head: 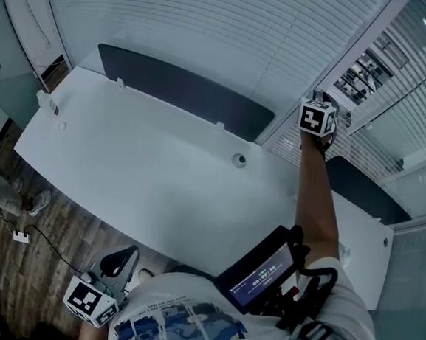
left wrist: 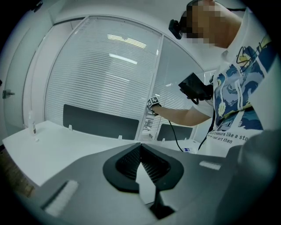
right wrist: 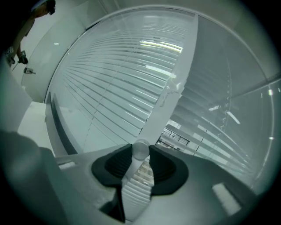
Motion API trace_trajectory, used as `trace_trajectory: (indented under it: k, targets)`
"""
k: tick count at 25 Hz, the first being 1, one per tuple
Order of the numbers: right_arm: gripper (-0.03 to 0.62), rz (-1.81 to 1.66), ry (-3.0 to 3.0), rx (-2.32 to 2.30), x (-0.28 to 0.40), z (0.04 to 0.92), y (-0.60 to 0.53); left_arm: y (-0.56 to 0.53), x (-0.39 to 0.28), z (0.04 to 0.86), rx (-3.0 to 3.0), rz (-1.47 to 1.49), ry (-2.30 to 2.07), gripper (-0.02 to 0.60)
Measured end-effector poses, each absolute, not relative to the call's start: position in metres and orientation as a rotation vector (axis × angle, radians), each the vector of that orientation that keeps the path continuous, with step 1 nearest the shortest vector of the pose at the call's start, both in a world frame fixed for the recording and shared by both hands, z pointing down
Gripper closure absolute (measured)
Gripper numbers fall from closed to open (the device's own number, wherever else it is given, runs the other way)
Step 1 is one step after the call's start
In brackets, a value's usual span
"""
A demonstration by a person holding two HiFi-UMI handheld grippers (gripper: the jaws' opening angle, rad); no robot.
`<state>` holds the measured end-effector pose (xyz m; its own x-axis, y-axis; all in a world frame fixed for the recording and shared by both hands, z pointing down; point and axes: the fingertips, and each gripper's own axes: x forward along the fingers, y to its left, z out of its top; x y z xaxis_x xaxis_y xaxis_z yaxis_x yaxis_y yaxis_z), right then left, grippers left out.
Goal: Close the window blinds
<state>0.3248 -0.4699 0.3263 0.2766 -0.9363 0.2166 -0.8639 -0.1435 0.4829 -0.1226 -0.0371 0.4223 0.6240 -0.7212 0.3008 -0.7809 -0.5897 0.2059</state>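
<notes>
White slatted blinds [head: 210,32] cover the window behind the desk, their slats partly open; they also fill the right gripper view as blinds [right wrist: 101,88]. My right gripper [head: 320,97] is stretched out to the window post between two panes. Its jaws stand either side of the clear tilt wand [right wrist: 140,149], which hangs along the post, and the pads press on its rounded end. My left gripper [head: 112,268] hangs low at my side near the desk's front edge. Its jaws [left wrist: 140,147] meet at the tips with nothing between them.
A white desk [head: 146,174] stands between me and the window, with a dark panel [head: 183,89] along its back edge and a round cable hole [head: 238,159]. A second dark panel [head: 363,190] is at the right. Wood floor with a cable [head: 22,234] lies at the left.
</notes>
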Motion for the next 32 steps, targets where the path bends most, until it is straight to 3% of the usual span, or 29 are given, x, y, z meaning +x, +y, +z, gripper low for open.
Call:
trace_trajectory:
  k: [22,32]
  targets:
    - [0.467,-0.27,-1.554,1.93,0.327,0.338,-0.465,-0.031,-0.112,0.422,2.532,0.275,-1.2,0.577]
    - [0.467,-0.282,-1.679,1.851,0.296,0.352,-0.419,-0.042,-0.097,0.427,2.567,0.3,-1.101,0.577]
